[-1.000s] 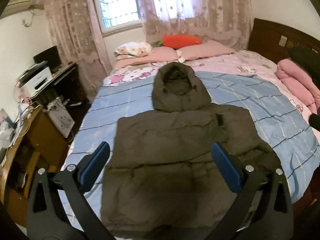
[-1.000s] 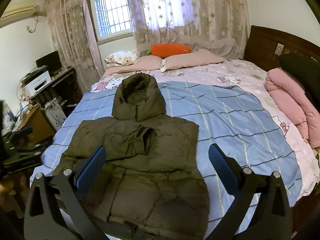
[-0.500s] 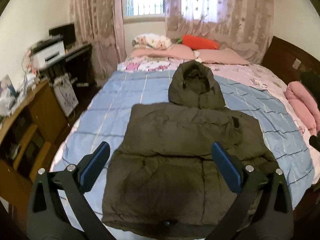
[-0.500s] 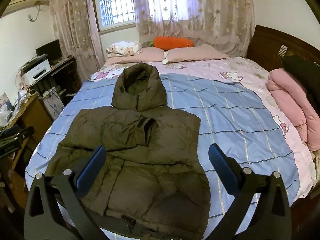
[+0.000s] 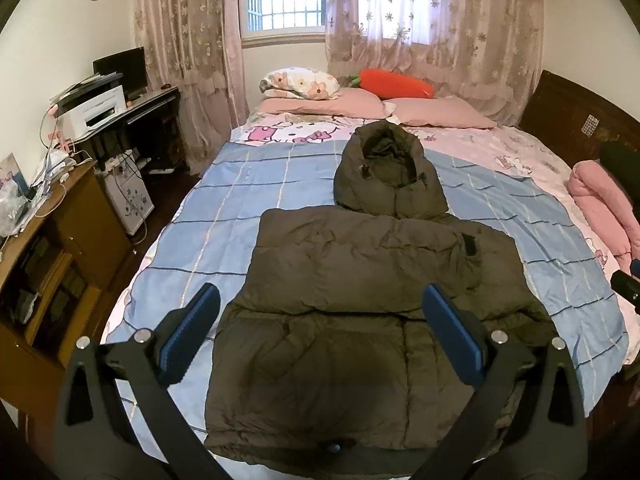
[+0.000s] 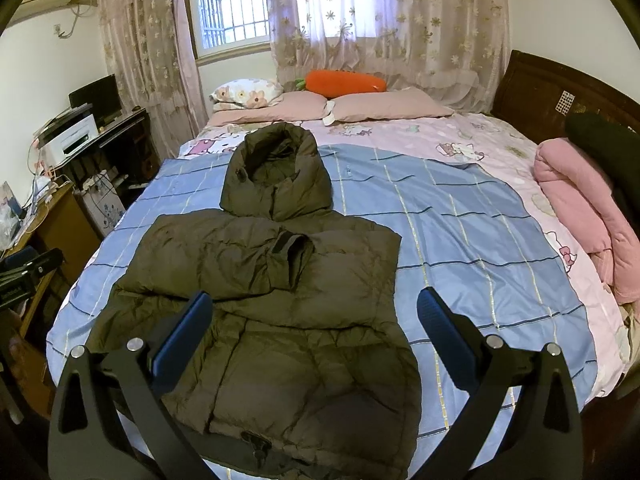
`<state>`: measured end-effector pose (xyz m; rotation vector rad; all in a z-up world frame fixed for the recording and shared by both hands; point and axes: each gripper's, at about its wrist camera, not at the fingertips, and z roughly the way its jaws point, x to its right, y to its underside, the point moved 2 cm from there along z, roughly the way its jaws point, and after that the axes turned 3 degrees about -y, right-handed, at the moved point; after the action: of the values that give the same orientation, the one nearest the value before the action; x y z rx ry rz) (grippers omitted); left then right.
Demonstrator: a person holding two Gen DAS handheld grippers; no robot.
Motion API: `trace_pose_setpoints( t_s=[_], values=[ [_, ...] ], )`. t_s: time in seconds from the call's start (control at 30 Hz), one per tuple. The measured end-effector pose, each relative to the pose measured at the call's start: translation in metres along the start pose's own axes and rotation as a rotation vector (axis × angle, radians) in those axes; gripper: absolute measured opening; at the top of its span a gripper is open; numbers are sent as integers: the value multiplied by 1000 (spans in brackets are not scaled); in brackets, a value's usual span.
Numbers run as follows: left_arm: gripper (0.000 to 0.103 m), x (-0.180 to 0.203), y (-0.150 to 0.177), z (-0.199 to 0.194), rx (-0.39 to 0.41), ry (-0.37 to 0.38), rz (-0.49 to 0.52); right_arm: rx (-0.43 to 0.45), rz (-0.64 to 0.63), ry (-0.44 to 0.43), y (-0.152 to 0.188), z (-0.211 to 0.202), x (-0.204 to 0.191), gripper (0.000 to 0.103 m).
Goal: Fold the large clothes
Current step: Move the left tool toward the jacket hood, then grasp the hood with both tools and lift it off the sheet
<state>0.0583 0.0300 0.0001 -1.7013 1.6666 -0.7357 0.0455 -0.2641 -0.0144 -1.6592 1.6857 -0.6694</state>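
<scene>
Your olive hooded jacket (image 5: 360,320) lies flat on the blue checked blanket (image 5: 224,216), sleeves folded across its chest, hood (image 6: 276,176) pointing toward the pink pillows (image 6: 384,106). Your left gripper (image 5: 320,336) hangs above the jacket's lower half with jaws spread wide, holding nothing. Your right gripper (image 6: 314,338) hangs likewise above the jacket's hem side, jaws apart and empty. A rolled pink quilt (image 6: 580,216) sits well right of the jacket.

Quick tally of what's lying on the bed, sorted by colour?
Olive: 1, the hooded jacket
Pink: 3, two pillows and a rolled quilt
Floral white: 1 pillow
Orange: 1 carrot plush
Total: 6
</scene>
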Motion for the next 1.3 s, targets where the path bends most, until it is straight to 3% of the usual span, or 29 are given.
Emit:
trace_pose_setpoints(
  t_s=[0.23,0.53,0.7,0.8,0.97,1.13,1.3],
  values=[
    [101,1,-1,-1,1,6,7,-11,-3,3,0,4,-1,102],
    [101,3,-10,4,-38,66,33,-39,-20,-19,-1,12,-5,102],
    [101,1,-27,5,-40,80,53,-25,-22,-30,-18,9,-3,102],
    [101,5,-44,18,-84,115,92,-43,-21,-67,-37,15,-3,102],
    [101,15,-85,58,-115,102,173,-94,-24,-121,-92,53,-2,102],
    [101,28,-123,119,-172,122,227,-180,-3,-171,-160,129,-3,102],
    [101,32,-161,207,-294,183,166,-240,-28,-167,-210,215,-11,102]
  ],
)
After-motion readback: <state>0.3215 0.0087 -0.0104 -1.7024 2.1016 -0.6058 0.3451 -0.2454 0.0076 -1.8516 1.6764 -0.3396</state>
